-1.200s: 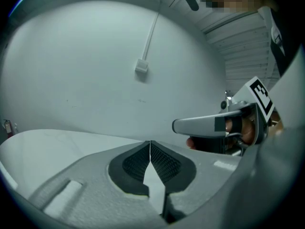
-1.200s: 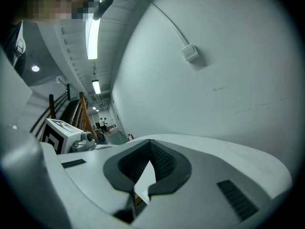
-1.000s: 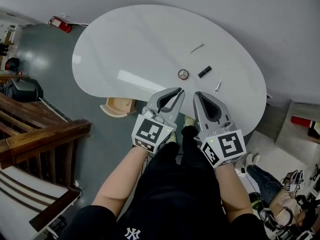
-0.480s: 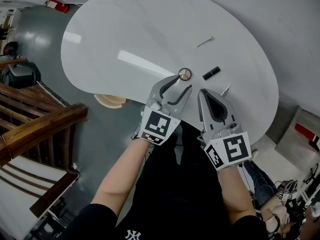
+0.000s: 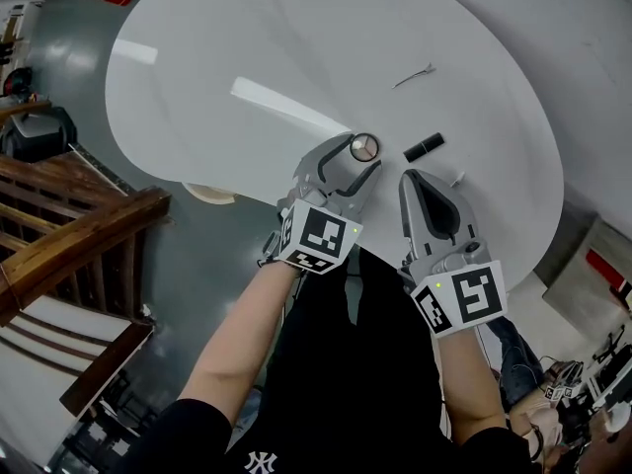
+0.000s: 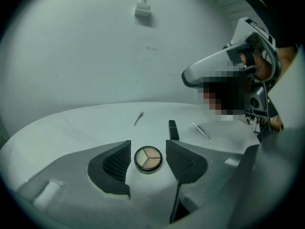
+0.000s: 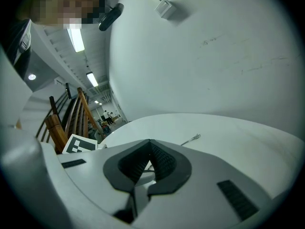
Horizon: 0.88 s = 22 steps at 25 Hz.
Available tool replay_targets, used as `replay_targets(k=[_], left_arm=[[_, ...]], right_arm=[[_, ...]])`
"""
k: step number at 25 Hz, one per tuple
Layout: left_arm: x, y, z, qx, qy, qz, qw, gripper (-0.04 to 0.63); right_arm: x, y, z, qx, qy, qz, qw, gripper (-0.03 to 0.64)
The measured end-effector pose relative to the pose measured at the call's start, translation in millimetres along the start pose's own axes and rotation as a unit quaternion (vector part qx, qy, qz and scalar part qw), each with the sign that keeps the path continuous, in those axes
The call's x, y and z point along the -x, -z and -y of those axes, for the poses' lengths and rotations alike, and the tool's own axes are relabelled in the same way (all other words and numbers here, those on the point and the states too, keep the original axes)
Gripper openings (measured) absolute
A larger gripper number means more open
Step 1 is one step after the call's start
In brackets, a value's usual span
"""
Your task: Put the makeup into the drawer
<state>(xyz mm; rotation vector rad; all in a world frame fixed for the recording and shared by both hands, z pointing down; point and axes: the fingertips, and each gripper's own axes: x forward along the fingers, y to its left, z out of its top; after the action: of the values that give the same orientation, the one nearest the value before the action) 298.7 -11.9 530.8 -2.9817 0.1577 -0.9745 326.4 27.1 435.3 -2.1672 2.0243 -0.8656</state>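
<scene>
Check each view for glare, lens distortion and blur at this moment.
Head view: a bright glare streak crosses the white table, and the wide lens bends its edge. Left gripper view: dark rounded corners, yet the compact is sharp. Right gripper view: the ceiling lamp is blown out, and the same dark corners ring the picture.

text: "NY" | form: white interlocked letters | on: person's black top (image 5: 259,459), bottom edge of head view | other signs: black-and-white coded squares on left marker cube (image 5: 321,237), right marker cube (image 5: 462,300)
</scene>
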Motion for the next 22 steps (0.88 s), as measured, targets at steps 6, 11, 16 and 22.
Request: replay_targets(k=[6, 11, 16, 22], left_arm=[[-13.0, 12.5, 0.7, -0.016, 0.000, -0.025, 0.9996, 0.225], [-19.0, 13.7, -3.3, -0.014, -0.003, -0.038, 0.9992, 0.225], [-26.9, 18.4, 0.6, -0.017, 0.001, -0.048, 0.9987, 0.225], [-27.8, 19.3, -0.1, -0.025, -0.003, -0.050, 0.9984, 0.225]], right_arm=[[-4.0, 5.2, 6.9, -0.005, -0.002, -0.006, 1.000, 0.014], [-5.6, 3.4, 10.1, -0.007, -0.002, -0.008, 1.000, 0.014], [-6.2, 5.6, 17.4, -0.011, 0.001, -0.011, 1.000, 0.014], [-7.7, 5.2, 22.2, -0.013, 0.004, -0.017, 1.000, 0.014]])
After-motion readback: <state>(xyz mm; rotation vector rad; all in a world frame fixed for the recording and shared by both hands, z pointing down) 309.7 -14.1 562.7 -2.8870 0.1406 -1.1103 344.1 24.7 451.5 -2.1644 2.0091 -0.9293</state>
